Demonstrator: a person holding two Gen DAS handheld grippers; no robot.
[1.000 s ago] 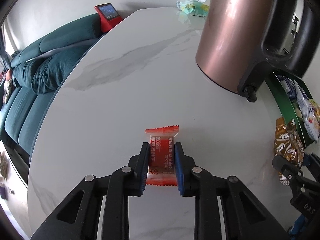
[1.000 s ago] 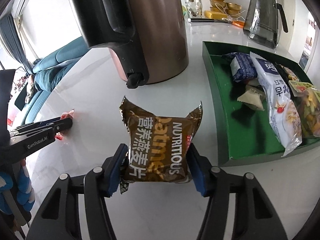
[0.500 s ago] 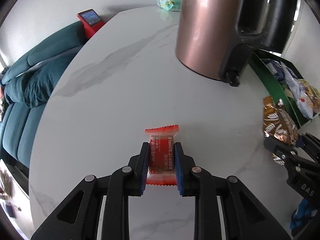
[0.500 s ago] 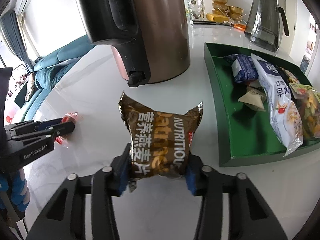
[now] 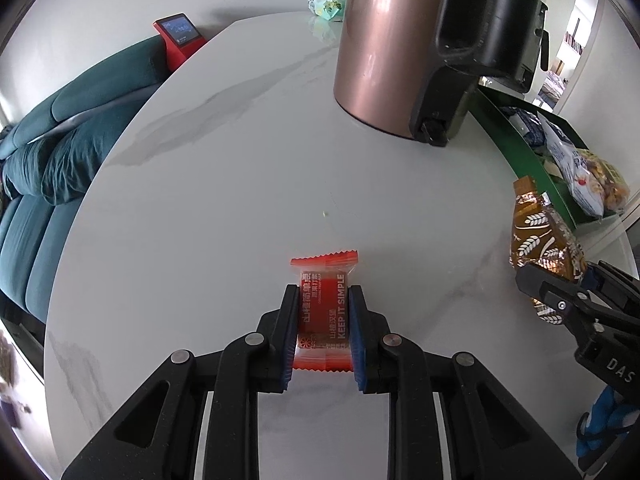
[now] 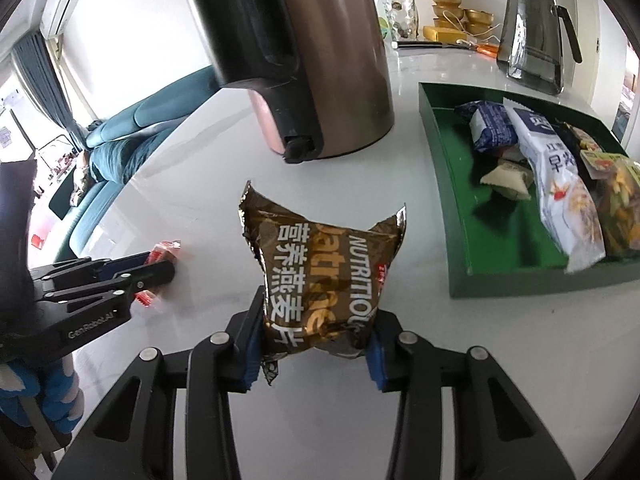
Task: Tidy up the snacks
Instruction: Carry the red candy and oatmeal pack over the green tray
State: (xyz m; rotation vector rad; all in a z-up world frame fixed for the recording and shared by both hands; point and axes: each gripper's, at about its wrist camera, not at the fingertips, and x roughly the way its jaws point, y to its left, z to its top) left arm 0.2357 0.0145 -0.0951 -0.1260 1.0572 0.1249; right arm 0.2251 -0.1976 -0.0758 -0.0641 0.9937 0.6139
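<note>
A small red snack packet (image 5: 325, 307) lies flat on the white marble table (image 5: 224, 184), and my left gripper (image 5: 323, 336) is shut on its two long sides. In the right wrist view a brown oatmeal bag (image 6: 320, 276) stands between the blue pads of my right gripper (image 6: 314, 344), whose jaws are closing and press into the bag's sides, crumpling it. The same oatmeal bag (image 5: 540, 248) shows at the right edge of the left wrist view. A green tray (image 6: 444, 168) with several snack bags stands to the right.
A tall copper-coloured kettle (image 6: 320, 60) with a black handle stands behind both snacks. A grey glass jug (image 6: 532, 28), a drinking glass (image 6: 396, 16) and gold bowls (image 6: 448, 8) sit at the back. A teal sofa (image 5: 52, 152) lies beyond the table's left edge.
My right gripper's jaws have come together on the oatmeal bag, squeezing it narrower. The left gripper keeps its grip on the red packet; its view has swung slightly.
</note>
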